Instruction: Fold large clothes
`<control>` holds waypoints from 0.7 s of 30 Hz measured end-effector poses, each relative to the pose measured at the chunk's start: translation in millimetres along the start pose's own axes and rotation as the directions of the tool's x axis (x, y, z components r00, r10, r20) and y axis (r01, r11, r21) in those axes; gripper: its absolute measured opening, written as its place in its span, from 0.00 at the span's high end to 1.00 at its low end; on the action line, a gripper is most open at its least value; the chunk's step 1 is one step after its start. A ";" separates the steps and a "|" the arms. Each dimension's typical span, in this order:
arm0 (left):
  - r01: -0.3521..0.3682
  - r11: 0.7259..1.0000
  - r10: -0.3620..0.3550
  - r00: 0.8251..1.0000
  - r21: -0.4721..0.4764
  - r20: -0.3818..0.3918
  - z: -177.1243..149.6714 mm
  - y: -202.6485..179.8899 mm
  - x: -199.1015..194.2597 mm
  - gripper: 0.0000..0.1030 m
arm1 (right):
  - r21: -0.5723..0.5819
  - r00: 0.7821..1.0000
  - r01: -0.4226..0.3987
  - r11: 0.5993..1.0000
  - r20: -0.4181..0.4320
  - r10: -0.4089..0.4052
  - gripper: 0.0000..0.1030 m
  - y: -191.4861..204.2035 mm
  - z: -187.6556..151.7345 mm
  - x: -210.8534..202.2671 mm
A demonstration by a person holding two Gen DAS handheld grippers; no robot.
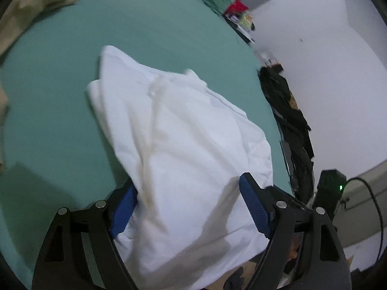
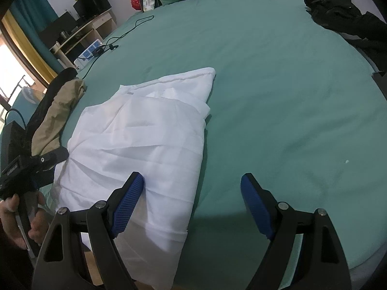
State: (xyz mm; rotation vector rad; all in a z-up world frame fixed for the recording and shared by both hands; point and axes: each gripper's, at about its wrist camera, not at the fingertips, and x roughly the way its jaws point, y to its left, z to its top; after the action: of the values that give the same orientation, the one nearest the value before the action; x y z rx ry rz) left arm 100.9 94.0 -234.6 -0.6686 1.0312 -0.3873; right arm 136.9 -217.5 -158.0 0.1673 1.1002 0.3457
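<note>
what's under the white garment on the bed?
The white garment lies folded on the green bedsheet, which shows all around it. Its near end overhangs the bed edge. Anything tucked beneath the folds is covered and cannot be seen.

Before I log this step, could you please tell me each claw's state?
Left claw: open, white garment between its fingers, not gripped.
Right claw: open, holding nothing.

A white garment (image 2: 142, 130) lies folded into a rumpled, layered bundle on the green bedsheet (image 2: 278, 96). Its narrow end points toward 1 o'clock in the right wrist view; the near end overhangs the bed's edge.
</note>
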 end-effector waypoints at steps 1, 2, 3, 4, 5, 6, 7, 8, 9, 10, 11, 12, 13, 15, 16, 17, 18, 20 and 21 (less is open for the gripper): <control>-0.012 1.000 0.012 1.000 0.017 -0.008 -1.5 -4.8 4.5 0.16 | 0.004 1.000 -0.004 1.000 -0.001 0.004 0.19 -0.9 -0.1 0.2; -0.027 0.999 0.027 1.000 0.033 -0.012 -2.1 -8.1 7.4 0.16 | 0.008 1.000 -0.008 1.000 -0.002 0.008 0.19 -1.4 -0.1 0.5; -0.042 0.998 0.042 0.999 0.050 -0.017 -2.6 -10.5 7.9 0.16 | 0.010 1.000 -0.010 1.000 -0.003 0.010 0.19 -1.8 -0.1 0.8; -0.062 0.995 0.064 0.998 0.073 -0.024 -3.4 -15.1 10.8 0.16 | 0.012 1.000 -0.013 1.000 -0.003 0.013 0.19 -1.6 -0.1 1.1; -0.087 0.990 0.091 0.995 0.107 -0.030 -4.3 -19.5 13.0 0.16 | 0.013 1.000 -0.020 1.000 -0.004 0.020 0.19 -1.3 0.0 1.6; -0.104 0.986 0.109 0.994 0.133 -0.030 -5.2 -22.9 13.8 0.16 | 0.013 1.000 -0.026 1.000 -0.006 0.026 0.19 -1.4 0.4 2.4; -0.121 0.981 0.127 0.991 0.154 -0.032 -5.5 -27.5 15.8 0.16 | 0.010 0.999 -0.036 0.999 -0.010 0.037 0.19 -0.2 1.3 3.8; -0.135 0.976 0.142 0.989 0.171 -0.033 -3.6 -32.1 16.2 0.16 | 0.007 0.999 -0.042 0.999 -0.012 0.042 0.19 1.4 2.3 4.7; -0.152 0.969 0.161 0.986 0.194 -0.033 -3.5 -35.0 16.8 0.16 | 0.002 0.999 -0.048 0.999 -0.012 0.048 0.19 2.8 3.7 5.8; -0.160 0.966 0.170 0.985 0.204 -0.030 0.0 -38.1 21.0 0.16 | -0.005 0.998 -0.055 0.998 -0.012 0.055 0.19 5.3 6.1 7.6; -0.169 0.962 0.178 0.984 0.214 -0.025 0.8 -39.2 21.5 0.16 | -0.008 0.998 -0.059 0.998 -0.010 0.059 0.19 6.5 7.9 9.0; -0.180 0.959 0.189 0.982 0.217 -0.021 2.1 -39.6 22.2 0.16 | -0.011 0.998 -0.067 0.998 -0.008 0.067 0.19 8.1 9.9 11.2; -0.187 0.957 0.196 0.981 0.220 -0.017 7.7 -43.4 27.6 0.16 | -0.011 0.997 -0.076 0.997 -0.006 0.076 0.19 9.7 12.3 15.2; -0.218 0.947 0.223 0.975 0.236 0.004 12.4 -48.6 33.3 0.16 | -0.003 0.997 -0.076 0.997 -0.003 0.076 0.19 11.0 14.9 21.4; -0.241 0.939 0.242 0.970 0.246 0.028 13.8 -50.8 35.7 0.16 | -0.003 0.997 -0.073 0.997 -0.003 0.073 0.19 12.5 16.1 25.1; -0.255 0.934 0.253 0.967 0.252 0.038 14.2 -52.8 37.6 0.16 | -0.008 0.998 -0.069 0.998 0.003 0.069 0.19 14.0 16.4 26.5; -0.265 0.929 0.263 0.964 0.257 0.044 15.2 -56.0 41.5 0.16 | -0.014 0.998 -0.067 0.998 0.009 0.067 0.19 15.4 16.1 27.3; -0.284 0.920 0.278 0.959 0.271 0.061 14.0 -59.4 46.9 0.16 | -0.018 0.997 -0.074 0.997 0.013 0.074 0.19 18.3 13.8 30.5; -0.291 0.914 0.284 0.956 0.281 0.068 13.7 -59.8 47.5 0.17 | -0.016 0.997 -0.080 0.997 0.014 0.081 0.19 18.8 13.0 32.0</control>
State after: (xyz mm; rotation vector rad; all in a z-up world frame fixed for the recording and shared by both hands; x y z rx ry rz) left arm 136.1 26.2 -220.9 -0.2517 1.0064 -0.2627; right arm 157.9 -188.2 -173.5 0.2003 1.0780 0.4246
